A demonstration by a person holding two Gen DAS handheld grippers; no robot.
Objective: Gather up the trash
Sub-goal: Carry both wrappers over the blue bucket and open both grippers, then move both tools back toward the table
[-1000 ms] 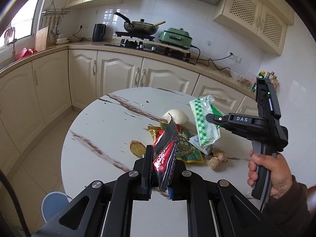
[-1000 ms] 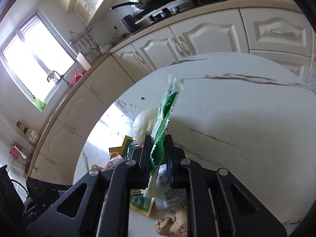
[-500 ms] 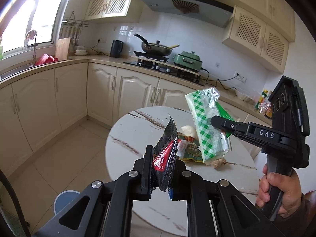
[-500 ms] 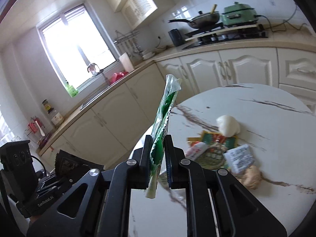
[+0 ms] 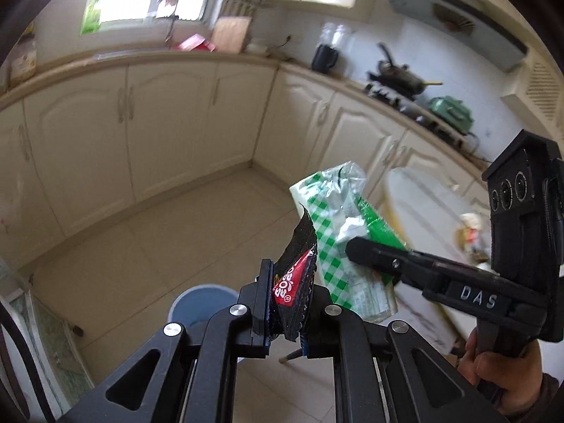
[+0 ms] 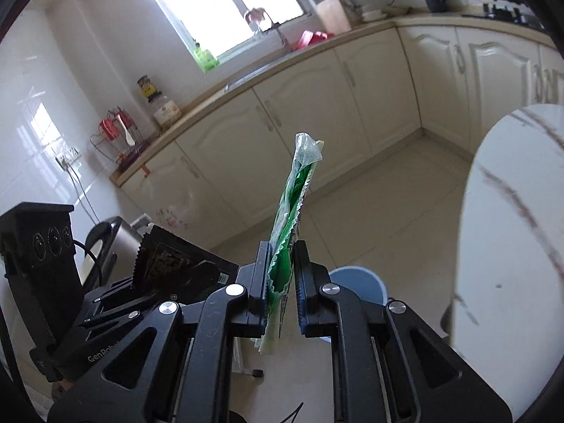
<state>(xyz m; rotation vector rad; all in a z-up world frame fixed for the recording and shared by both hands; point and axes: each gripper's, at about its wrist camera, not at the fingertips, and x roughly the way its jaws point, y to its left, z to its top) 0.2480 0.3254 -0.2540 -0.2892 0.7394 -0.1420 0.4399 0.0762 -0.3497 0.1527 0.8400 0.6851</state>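
Observation:
My left gripper is shut on a black and red snack wrapper, held up in the air over the floor. My right gripper is shut on a green and white checked plastic bag; in the left wrist view the bag hangs just right of the wrapper. A blue trash bin stands on the floor below and ahead of both grippers; it also shows in the right wrist view. The left gripper with its wrapper shows at the left of the right wrist view.
The round white marble table is at the right, with more litter on it. Cream kitchen cabinets line the walls around a tiled floor. A chair back is at the lower left.
Both grippers have swung left away from the table with their trash, and now hang over the floor near the blue bin. Both grips are unchanged.

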